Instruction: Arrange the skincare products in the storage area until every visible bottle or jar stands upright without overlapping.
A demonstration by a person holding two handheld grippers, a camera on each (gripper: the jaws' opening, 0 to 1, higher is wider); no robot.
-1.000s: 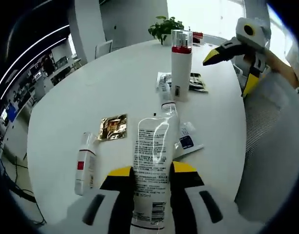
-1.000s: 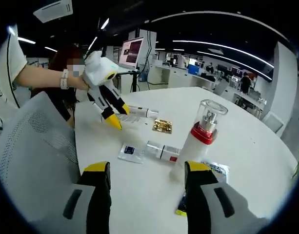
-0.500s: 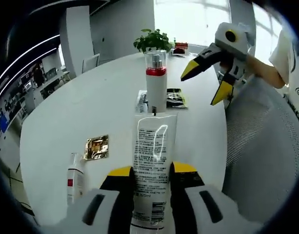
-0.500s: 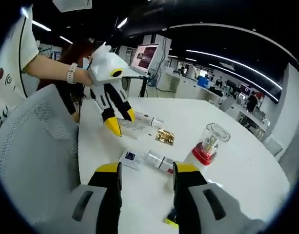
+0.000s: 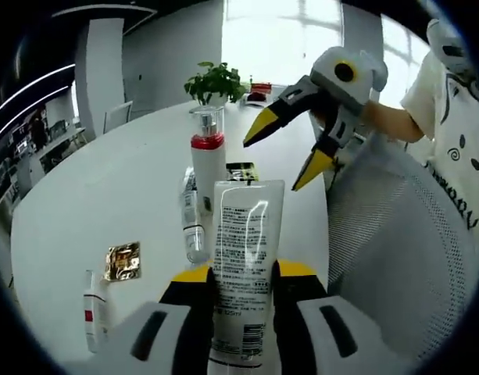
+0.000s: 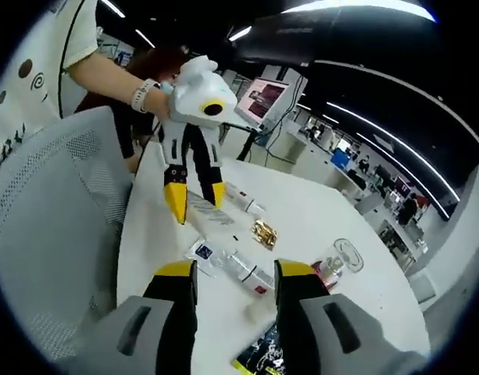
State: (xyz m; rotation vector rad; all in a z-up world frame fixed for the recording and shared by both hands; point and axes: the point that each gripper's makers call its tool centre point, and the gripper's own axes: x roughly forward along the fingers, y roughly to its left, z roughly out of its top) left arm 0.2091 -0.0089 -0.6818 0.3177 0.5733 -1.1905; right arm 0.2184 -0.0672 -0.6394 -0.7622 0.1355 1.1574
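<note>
Red-collared pump bottle (image 5: 206,158) upright behind held tube (image 5: 244,258).

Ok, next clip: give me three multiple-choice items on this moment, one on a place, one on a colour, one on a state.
1. Where is the gold sachet in the left gripper view?
A. on the white table
B. on the mesh chair
C. between the jaws

2. What colour is the pump bottle's collar?
A. blue
B. red
C. green

3. What is the left hand-held gripper doing?
A. open, holding nothing
B. shut on the gold sachet
C. shut on the white tube

Answers: 1 A, it lies flat on the tabletop; 2 B, a red band shows under the clear cap; 3 C, the tube stands clamped between its jaws.
</note>
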